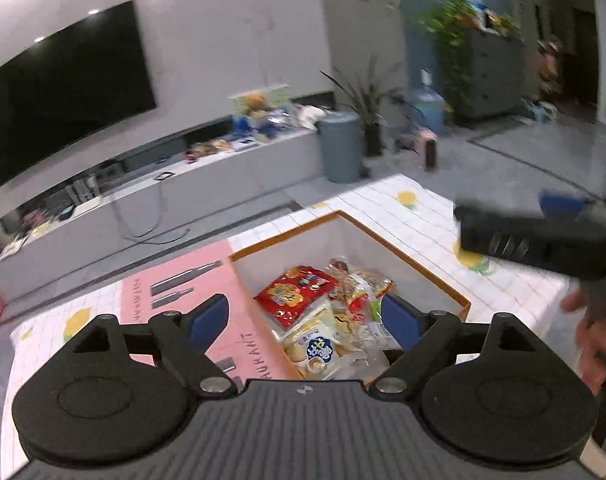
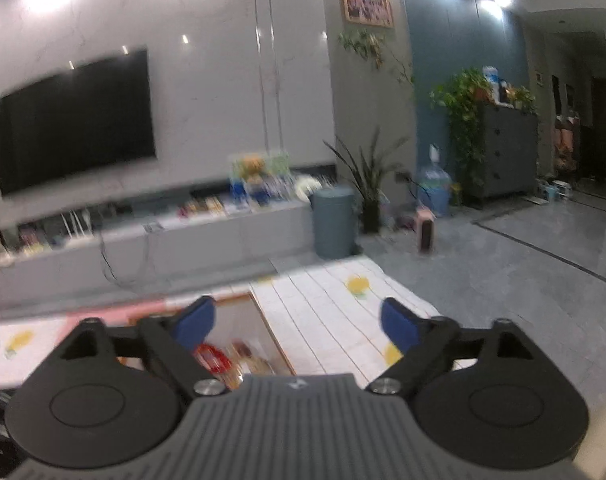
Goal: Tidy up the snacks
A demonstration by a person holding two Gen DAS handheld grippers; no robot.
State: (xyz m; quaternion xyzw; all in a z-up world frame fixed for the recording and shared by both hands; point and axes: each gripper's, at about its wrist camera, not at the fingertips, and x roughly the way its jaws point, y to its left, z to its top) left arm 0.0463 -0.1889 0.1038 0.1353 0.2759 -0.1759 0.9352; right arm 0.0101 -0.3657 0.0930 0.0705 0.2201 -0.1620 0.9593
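Observation:
An open white box with an orange rim [image 1: 403, 248] stands on the tiled tablecloth and holds several snack packets: a red packet [image 1: 293, 294], a pale bread packet [image 1: 315, 344] and a mixed packet [image 1: 359, 280]. My left gripper [image 1: 303, 316] is open and empty, hovering above the near side of the box. My right gripper [image 2: 299, 322] is open and empty, above the table to the right of the box [image 2: 263, 320]. It shows blurred in the left wrist view [image 1: 543, 236], held by a hand.
A pink box lid [image 1: 183, 292] lies on the table left of the box. Beyond the table's far edge are a TV bench [image 1: 163, 184], a grey bin [image 1: 339, 148], plants and open floor.

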